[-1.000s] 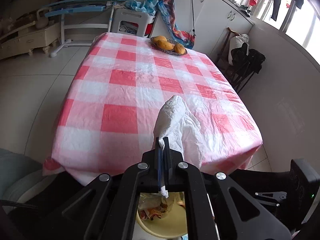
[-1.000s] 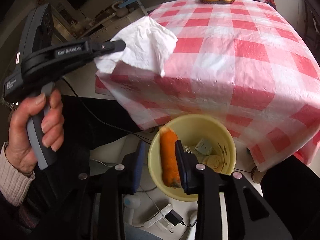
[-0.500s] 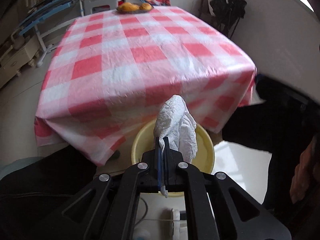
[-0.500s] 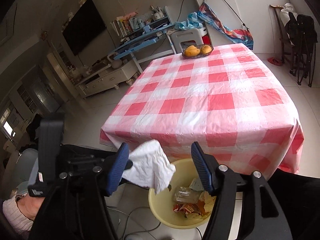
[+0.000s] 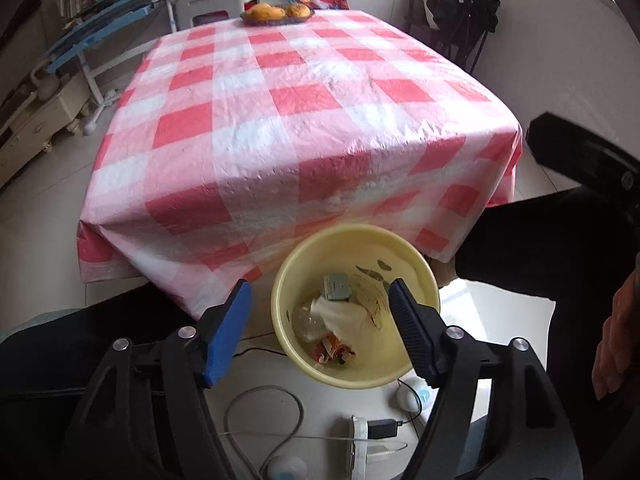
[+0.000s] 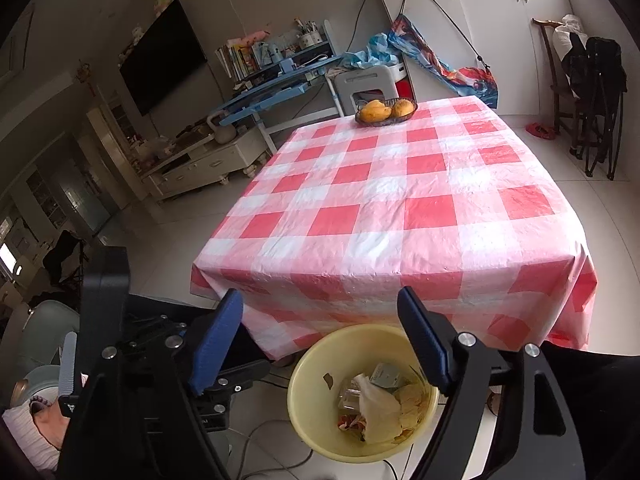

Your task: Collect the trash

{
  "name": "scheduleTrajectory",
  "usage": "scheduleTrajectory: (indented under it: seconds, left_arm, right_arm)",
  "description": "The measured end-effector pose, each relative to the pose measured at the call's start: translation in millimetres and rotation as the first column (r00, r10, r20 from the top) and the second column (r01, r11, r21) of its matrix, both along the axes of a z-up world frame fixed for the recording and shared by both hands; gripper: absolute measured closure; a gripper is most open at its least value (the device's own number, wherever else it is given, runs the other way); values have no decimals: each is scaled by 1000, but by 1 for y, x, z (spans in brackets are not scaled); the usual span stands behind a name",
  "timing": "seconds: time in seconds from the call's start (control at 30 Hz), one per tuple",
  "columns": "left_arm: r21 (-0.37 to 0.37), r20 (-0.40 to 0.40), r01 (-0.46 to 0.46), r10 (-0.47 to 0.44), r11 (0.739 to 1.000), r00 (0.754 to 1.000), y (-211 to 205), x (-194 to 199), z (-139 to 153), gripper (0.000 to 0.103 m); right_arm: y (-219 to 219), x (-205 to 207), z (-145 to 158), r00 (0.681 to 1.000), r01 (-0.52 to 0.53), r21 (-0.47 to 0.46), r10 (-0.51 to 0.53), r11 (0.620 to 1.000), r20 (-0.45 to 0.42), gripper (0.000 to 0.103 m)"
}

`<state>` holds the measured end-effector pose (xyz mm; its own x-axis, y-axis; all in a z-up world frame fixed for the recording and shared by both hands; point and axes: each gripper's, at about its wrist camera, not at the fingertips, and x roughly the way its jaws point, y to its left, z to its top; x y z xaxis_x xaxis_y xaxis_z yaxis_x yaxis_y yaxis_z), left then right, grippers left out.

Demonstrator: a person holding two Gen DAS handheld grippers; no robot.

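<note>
A yellow bin [image 5: 416, 256] stands on the floor against the near edge of the table. A crumpled white tissue [image 5: 340, 314] lies in it on wrappers and other scraps. My left gripper [image 5: 320, 318] hangs right above the bin, its jaws opening, with nothing between the blue pads [image 5: 224, 336]. In the right wrist view the same bin [image 6: 306, 364] and tissue [image 6: 376, 404] sit below my right gripper [image 6: 320, 312], whose jaws are also opening on nothing.
The table wears a red-and-white checked cloth [image 5: 304, 128] and holds a bowl of fruit [image 6: 386, 112] at its far end. Cables and a charger [image 5: 380, 428] lie on the floor by the bin. A chair with dark clothes [image 6: 592, 72] stands at the right.
My left gripper moved over the bin, opened and dropped the tissue into it. My right gripper let go of the orange piece, opened wide and lifted away from the bin.
</note>
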<state>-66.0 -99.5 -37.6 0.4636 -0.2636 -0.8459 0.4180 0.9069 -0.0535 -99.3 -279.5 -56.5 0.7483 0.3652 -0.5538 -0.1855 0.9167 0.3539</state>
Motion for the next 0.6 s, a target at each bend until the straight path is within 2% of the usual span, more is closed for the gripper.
scheduleTrajectory:
  seconds: [0.07, 0.17, 0.33, 0.43, 0.6]
  left_arm:
    - [-23, 79, -26, 28, 999, 996, 4, -3, 13, 19]
    - [-39, 201, -81, 87, 996, 976, 12, -8, 31, 9]
    - [-24, 356, -173, 170, 985, 919, 17, -13, 52, 7]
    - [-40, 366, -177, 179, 983, 913, 19, -9, 56, 7]
    - [-94, 352, -182, 204, 979, 913, 27, -7, 59, 7]
  right_arm:
    - [1, -1, 1, 1000, 12, -18, -12, 1000, 8, 21]
    - [1, -2, 2, 999, 38, -53, -36, 998, 21, 16]
    - [-2, -8, 9, 992, 108, -98, -101, 989, 72, 8]
    - [-3, -9, 10, 985, 152, -129, -141, 980, 97, 8]
    - [2, -7, 9, 982, 166, -177, -148, 970, 114, 8]
